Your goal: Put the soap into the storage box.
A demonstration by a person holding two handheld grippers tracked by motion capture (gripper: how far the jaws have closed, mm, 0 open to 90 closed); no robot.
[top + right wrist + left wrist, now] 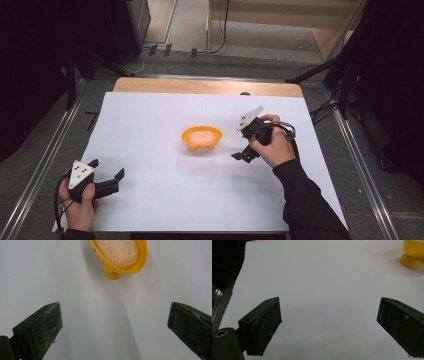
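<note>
Facing an orange dish (120,257), right gripper (113,325) and left gripper (329,322) both gape.
Dish top cropped beyond right jaws; pale contents indistinct.

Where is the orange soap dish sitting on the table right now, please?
In the high view, the orange soap dish sits mid-table on the white sheet, just left of the right gripper.

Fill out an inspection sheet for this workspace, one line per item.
Surface: white sheet over a wooden table, flat and unmarked.
Job's things: orange dish mid-sheet, holding a pale pink bar.
Clutter: nothing seen.
Grippers: left gripper open, low at the sheet's near left; right gripper open, just right of the dish, not touching it.
Cables: one trailing from each gripper; more on the floor beyond.
Surroundings: grey floor, metal rails, dark stands, wooden furniture behind.
</note>
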